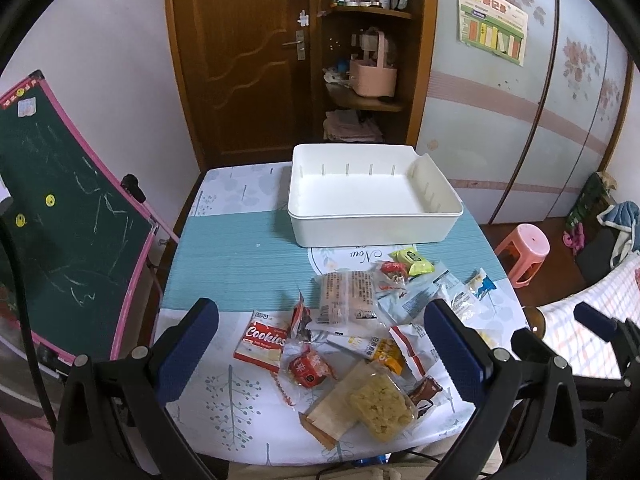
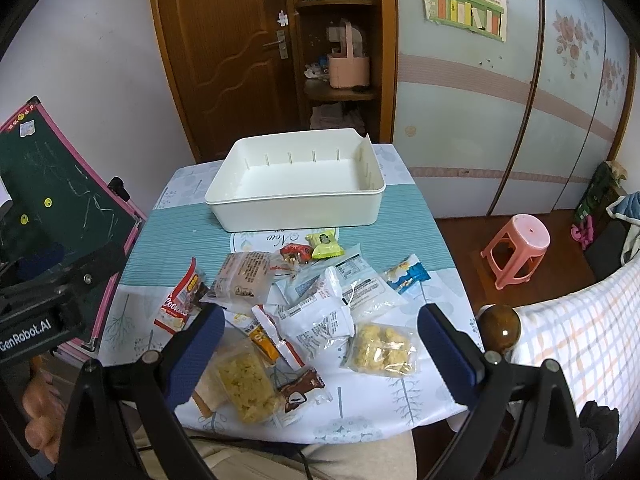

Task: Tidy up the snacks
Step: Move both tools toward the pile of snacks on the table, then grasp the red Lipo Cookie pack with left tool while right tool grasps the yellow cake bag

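**Snack packets heaped in front of an empty white bin**

A loose heap of snack packets point(image 2: 312, 300) lies on the near half of the table point(image 1: 224, 248), packets overlapping one another. On its left edge is a red-and-white Cookies pack point(image 1: 262, 340); near the front lies a clear bag of yellow puffed pieces point(image 1: 380, 404) with a small brown chocolate wrapper point(image 2: 300, 392) touching it. A second clear bag of yellow pieces point(image 2: 382, 348) sits toward the right. At the far edge of the heap is a lime-green packet point(image 2: 325, 245), just short of the white bin point(image 1: 372, 236), which stands on the teal placemat point(image 1: 232, 260) with nothing in it.

Both tongs hang above the near edge of the table, over the heap. The left gripper point(image 1: 320, 344) has its blue pads spread wide with nothing between them; the right gripper point(image 2: 320, 344) is equally wide and empty.

Left of the table leans a green chalkboard point(image 1: 68, 240); a pink stool point(image 2: 518, 250) stands on the floor to the right.
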`<state>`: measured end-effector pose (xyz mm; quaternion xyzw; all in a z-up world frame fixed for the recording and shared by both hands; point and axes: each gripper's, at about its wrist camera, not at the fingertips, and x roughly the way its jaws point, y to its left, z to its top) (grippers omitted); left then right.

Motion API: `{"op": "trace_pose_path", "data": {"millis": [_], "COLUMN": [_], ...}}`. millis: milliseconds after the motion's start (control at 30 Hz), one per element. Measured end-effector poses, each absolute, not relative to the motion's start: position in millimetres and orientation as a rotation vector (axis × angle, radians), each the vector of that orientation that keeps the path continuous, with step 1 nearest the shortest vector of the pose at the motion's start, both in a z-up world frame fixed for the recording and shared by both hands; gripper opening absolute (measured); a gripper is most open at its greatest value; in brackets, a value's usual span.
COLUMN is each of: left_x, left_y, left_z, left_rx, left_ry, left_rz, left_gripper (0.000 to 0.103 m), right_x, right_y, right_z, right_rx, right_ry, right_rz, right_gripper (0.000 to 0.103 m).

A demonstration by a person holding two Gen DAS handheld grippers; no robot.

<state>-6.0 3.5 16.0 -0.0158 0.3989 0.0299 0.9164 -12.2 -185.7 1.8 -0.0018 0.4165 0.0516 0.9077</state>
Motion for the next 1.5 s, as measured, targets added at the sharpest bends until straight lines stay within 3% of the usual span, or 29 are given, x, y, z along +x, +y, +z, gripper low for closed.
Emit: {"op": "trace_pose_path", "data": {"millis": [967, 1267, 1500], "left_x": [-8.0, 5.4, 24.7], "left_y": [7.8, 23.5, 57.6], "left_z": [33.5, 9.6, -35.8], "left_rx": [0.005, 0.030, 0.000], "left_ry": [0.774, 0.815, 0.938], "left_rz": [-0.015, 0.002, 0.000], "left_gripper": [0.102, 0.102, 0.102], "right_x": [-12.9, -9.9, 4.6], "right_y": [-204.1, -212.7, -222.5], "right_z": [46.2, 22.4, -32.7], "right_rx": [-0.064, -0.087, -0.116], "right_ry": [0.682, 0.713, 0.868], "right_rz": [0.025, 0.031, 0.021], "right_gripper": [0.098, 0.098, 0.098]}}
